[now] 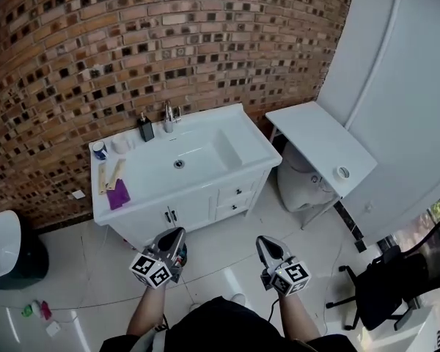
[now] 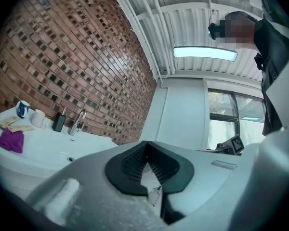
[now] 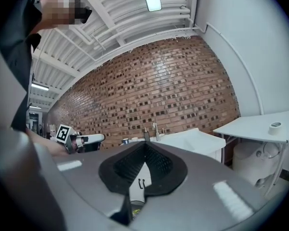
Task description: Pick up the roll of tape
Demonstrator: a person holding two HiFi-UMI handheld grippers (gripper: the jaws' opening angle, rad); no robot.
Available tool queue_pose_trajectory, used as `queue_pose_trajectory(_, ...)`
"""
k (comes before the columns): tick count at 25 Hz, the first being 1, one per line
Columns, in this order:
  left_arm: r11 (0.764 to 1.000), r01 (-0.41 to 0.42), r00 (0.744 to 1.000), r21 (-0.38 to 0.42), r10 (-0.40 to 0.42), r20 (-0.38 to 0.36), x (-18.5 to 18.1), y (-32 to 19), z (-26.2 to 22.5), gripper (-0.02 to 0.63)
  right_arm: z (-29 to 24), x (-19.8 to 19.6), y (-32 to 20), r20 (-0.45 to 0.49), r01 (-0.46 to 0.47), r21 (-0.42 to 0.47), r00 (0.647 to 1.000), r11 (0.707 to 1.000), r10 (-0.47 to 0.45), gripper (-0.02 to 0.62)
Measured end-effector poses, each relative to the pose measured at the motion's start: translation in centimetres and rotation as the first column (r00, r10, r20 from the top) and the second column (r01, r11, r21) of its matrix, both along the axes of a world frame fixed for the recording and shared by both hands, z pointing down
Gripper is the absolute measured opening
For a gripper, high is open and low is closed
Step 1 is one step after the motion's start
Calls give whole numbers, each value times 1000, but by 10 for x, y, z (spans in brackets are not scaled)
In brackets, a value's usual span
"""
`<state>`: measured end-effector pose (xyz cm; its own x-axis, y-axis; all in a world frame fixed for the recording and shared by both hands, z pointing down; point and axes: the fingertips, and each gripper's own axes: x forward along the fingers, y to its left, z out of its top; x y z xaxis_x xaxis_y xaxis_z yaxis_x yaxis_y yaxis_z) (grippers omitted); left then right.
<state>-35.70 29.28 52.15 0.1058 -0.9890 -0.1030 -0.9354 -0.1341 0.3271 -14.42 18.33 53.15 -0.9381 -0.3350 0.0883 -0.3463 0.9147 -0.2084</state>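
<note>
The roll of tape (image 1: 342, 172) is a small white ring lying flat near the front edge of a white side table (image 1: 315, 138) at the right. In the right gripper view the roll of tape (image 3: 275, 127) shows at the far right on the side table (image 3: 253, 126). My left gripper (image 1: 177, 233) and right gripper (image 1: 264, 242) are held level over the floor in front of the vanity, well short of the table. Both are shut with nothing between the pads. The right gripper (image 3: 145, 146) points at the vanity, and the left gripper (image 2: 145, 146) points toward the wall beyond the basin.
A white sink vanity (image 1: 242, 141) stands against the brick wall, carrying a faucet (image 1: 169, 116), a dark soap bottle (image 1: 145, 128), a cup (image 1: 99, 150) and a purple cloth (image 1: 118, 194). A white toilet (image 1: 301, 185) sits under the side table. A black office chair (image 1: 403, 281) stands at the right.
</note>
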Motion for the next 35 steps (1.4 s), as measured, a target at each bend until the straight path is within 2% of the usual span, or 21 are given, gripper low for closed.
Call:
queue_pose_trajectory(6, 998, -63, 998, 30, 63, 0, 32, -38, -17, 2, -2, 36, -31, 22, -85, -5, 996, 996, 85, 6)
queue_pose_trajectory(13, 989, -146, 989, 8, 145, 40, 71, -79, -24, 2, -2, 72, -62, 51, -152, -4, 987, 988, 152, 6)
queue_pose_trajectory(18, 980, -201, 979, 11, 201, 23, 100, -113, -16, 2, 5, 117, -82, 59, -246, -15, 967, 969, 247, 6)
queue_pose_trajectory(21, 971, -237, 971, 26, 237, 12, 124, -137, -11, 2, 2, 156, -90, 65, -321, -9, 945, 947, 321, 6)
queue_pose_trajectory(24, 960, -274, 961, 50, 272, 46, 157, -164, -22, 2, 0, 202, -98, 75, -404, 1, 912, 915, 402, 6)
queue_pose_trajectory(28, 923, -380, 924, 58, 375, 79, 211, -194, -26, 2, 17, 263, -105, 40, -512, -30, 857, 858, 513, 6)
queue_pose_trajectory(31, 895, -443, 895, 47, 439, 86, 235, -211, -24, 2, 21, 281, -113, 26, -561, -34, 827, 827, 562, 6)
queue_pose_trajectory(35, 868, -494, 868, 43, 490, 72, 248, -234, -21, 2, 24, 289, -130, 13, -594, -42, 804, 803, 595, 6)
